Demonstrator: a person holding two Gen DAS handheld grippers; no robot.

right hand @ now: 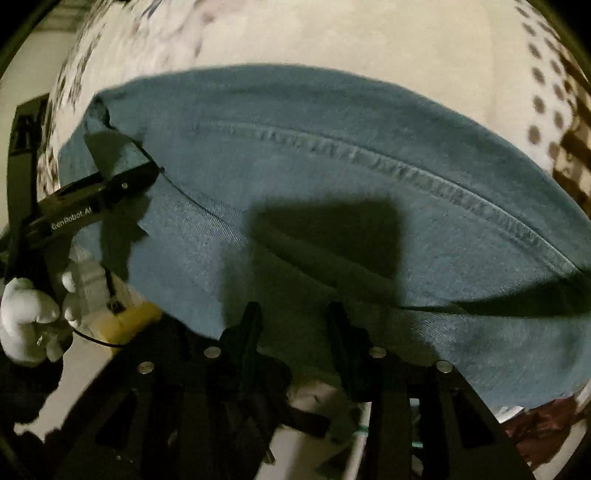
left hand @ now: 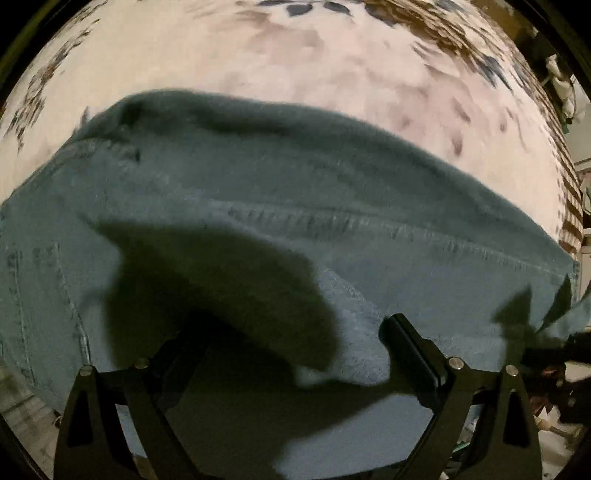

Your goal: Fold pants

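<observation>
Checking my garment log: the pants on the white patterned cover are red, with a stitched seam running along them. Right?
Not red: the pants are blue, as the right wrist view shows. They do lie on the white patterned cover, with a stitched seam running along them.

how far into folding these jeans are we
Midway, likely. Done: the jeans lie doubled, one layer's edge running over another on the patterned cover. In hand: nothing visibly gripped; left gripper and right gripper are both open at the near edge. Left: further folds.
</observation>
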